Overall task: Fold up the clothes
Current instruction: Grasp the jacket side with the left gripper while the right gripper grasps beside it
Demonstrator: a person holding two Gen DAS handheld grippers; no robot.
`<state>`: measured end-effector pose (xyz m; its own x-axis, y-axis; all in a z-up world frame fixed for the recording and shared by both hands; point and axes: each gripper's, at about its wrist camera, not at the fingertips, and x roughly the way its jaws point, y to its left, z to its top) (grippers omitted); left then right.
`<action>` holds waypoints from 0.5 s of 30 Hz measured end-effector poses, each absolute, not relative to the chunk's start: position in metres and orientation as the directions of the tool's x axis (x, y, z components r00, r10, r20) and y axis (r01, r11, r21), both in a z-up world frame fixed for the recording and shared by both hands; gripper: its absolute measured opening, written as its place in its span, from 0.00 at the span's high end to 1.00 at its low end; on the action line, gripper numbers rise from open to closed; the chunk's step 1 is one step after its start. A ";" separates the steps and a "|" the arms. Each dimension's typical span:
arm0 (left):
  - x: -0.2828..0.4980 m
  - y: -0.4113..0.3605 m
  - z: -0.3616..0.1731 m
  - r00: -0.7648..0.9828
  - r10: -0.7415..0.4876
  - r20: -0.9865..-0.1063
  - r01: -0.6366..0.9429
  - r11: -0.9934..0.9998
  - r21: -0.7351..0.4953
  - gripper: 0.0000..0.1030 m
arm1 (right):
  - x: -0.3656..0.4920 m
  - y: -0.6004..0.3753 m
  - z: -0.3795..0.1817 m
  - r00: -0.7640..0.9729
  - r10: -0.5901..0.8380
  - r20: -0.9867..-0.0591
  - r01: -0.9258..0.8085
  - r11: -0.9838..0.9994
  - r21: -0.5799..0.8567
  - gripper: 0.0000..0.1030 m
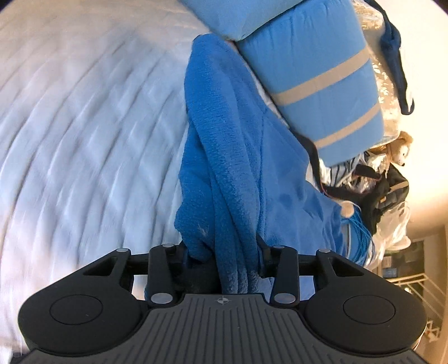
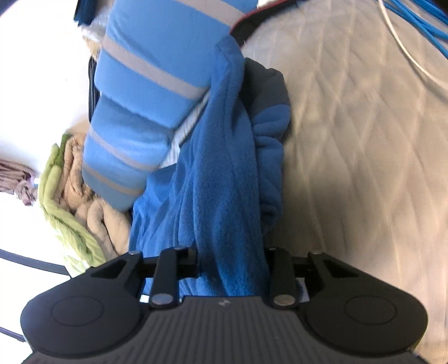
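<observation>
Left claw [image 1: 224, 260]: pinched on a bunched fold of the blue fleece garment [image 1: 224, 156], fabric packed between both jaws
Right claw [image 2: 231, 263]: clamped on another bunch of that fleece [image 2: 224, 173], cloth filling the gap between its jaws
Fleece: ran straight ahead from each claw in thick rope-like folds, hanging taut over the bed
Striped bedding [image 1: 310, 75]: light blue roll with grey bands, ahead and right of the left claw, touching the fleece's far end; in the right wrist view it sat ahead and left [image 2: 151, 92], pressed against the cloth
Quilted white bedcover [image 1: 78, 134]: spread left of the left claw, blurred; right of the right claw [image 2: 364, 156]
Clutter: plush toy [image 1: 400, 148] and dark bag [image 1: 383, 193] far right of the left claw; green and tan bedding [image 2: 78, 196] left of the right claw; blue cables [image 2: 414, 19] far ahead to its right
</observation>
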<state>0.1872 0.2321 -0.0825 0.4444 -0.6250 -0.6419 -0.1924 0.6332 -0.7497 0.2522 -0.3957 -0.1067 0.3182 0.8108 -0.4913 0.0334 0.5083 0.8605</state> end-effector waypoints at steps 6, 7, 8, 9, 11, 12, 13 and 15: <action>0.142 0.236 -0.106 0.442 -0.652 -0.616 -0.203 0.597 -0.776 0.59 | 0.212 -0.402 -0.111 0.306 0.816 -0.490 0.060 0.497 0.866 0.69; 0.142 0.237 -0.109 0.443 -0.648 -0.619 -0.213 0.595 -0.775 0.54 | 0.210 -0.404 -0.112 0.314 0.816 -0.485 0.068 0.490 0.869 0.68; 0.142 0.238 -0.113 0.445 -0.644 -0.622 -0.224 0.593 -0.773 0.47 | 0.210 -0.405 -0.112 0.320 0.812 -0.489 0.068 0.495 0.866 0.62; 0.143 0.238 -0.115 0.442 -0.639 -0.630 -0.236 0.595 -0.769 0.45 | 0.210 -0.406 -0.111 0.325 0.804 -0.497 0.065 0.506 0.860 0.53; 0.145 0.240 -0.115 0.435 -0.633 -0.640 -0.239 0.605 -0.760 0.38 | 0.210 -0.406 -0.107 0.331 0.787 -0.521 0.044 0.538 0.842 0.24; 0.146 0.241 -0.114 0.432 -0.628 -0.648 -0.235 0.615 -0.753 0.37 | 0.210 -0.405 -0.103 0.336 0.780 -0.527 0.028 0.551 0.834 0.11; 0.146 0.242 -0.111 0.430 -0.615 -0.661 -0.236 0.630 -0.740 0.35 | 0.209 -0.405 -0.099 0.343 0.775 -0.530 0.008 0.562 0.827 0.08; 0.147 0.244 -0.103 0.428 -0.586 -0.688 -0.243 0.659 -0.712 0.34 | 0.209 -0.405 -0.090 0.364 0.758 -0.541 -0.031 0.590 0.807 0.00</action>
